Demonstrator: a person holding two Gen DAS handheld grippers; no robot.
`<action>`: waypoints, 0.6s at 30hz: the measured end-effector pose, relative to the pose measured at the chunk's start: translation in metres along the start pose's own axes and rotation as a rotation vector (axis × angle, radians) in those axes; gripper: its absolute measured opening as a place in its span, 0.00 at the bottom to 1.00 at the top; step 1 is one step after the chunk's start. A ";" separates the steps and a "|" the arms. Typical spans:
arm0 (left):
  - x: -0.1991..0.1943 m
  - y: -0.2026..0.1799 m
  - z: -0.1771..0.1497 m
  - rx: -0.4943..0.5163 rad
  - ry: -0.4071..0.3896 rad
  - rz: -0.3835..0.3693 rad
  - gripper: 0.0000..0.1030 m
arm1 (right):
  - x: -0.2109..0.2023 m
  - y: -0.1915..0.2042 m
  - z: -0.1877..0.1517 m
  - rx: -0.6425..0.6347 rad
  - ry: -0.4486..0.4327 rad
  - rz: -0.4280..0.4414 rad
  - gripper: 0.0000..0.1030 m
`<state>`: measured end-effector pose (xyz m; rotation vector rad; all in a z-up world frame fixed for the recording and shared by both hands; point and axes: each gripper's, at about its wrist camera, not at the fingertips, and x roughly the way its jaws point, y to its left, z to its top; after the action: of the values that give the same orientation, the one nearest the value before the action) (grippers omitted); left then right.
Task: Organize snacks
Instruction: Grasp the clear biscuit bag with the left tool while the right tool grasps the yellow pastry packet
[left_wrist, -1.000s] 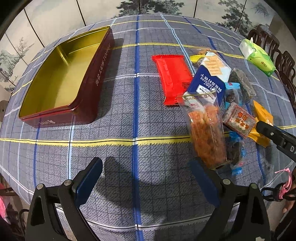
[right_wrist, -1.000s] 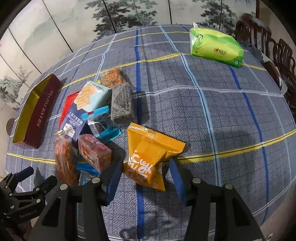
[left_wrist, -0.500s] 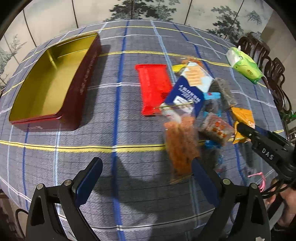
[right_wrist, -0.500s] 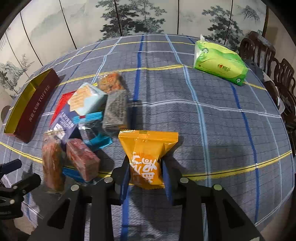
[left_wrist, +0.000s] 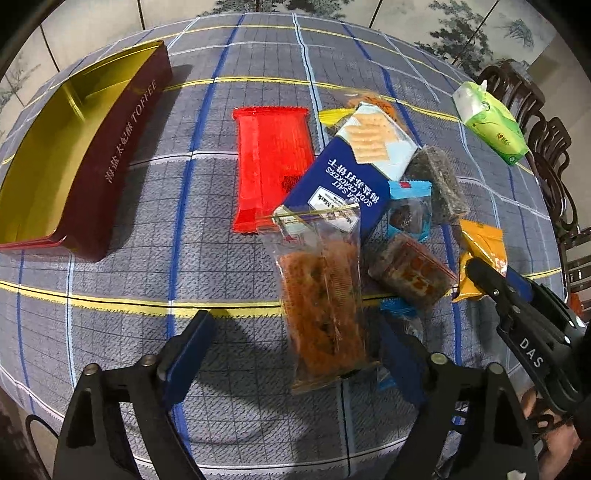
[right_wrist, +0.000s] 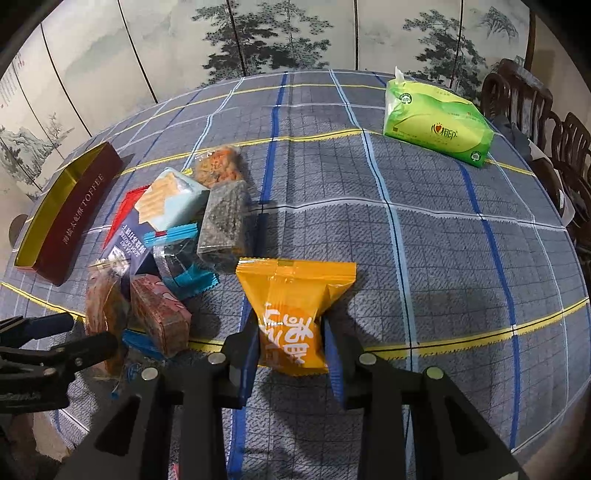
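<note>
Right tool (right_wrist: 291, 343) is clamped on the orange snack pack (right_wrist: 291, 314) at the pile's near edge; left tool (left_wrist: 291, 354) closes around the clear cracker bag (left_wrist: 321, 295), not yet pinching. Next, probably: lift both toward the toffee tin (left_wrist: 55, 177), empty on the surface (left_wrist: 184, 258).

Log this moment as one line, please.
right gripper: shut on orange snack packet | left gripper: closing around clear bag of orange crackers | dark red toffee tin: empty
</note>
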<state>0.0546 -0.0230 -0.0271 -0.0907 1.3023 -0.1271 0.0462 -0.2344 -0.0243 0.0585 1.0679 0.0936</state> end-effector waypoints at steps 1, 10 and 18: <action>0.001 -0.001 0.000 0.003 0.000 0.007 0.78 | 0.000 0.000 0.000 0.001 -0.001 0.002 0.31; 0.007 -0.013 0.003 0.052 -0.012 0.016 0.57 | 0.000 0.000 -0.002 0.008 -0.001 0.008 0.31; 0.005 -0.006 0.004 0.061 -0.005 -0.033 0.33 | 0.001 0.001 -0.001 0.005 0.003 0.000 0.31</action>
<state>0.0591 -0.0298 -0.0298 -0.0608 1.2912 -0.1946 0.0456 -0.2337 -0.0252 0.0626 1.0714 0.0911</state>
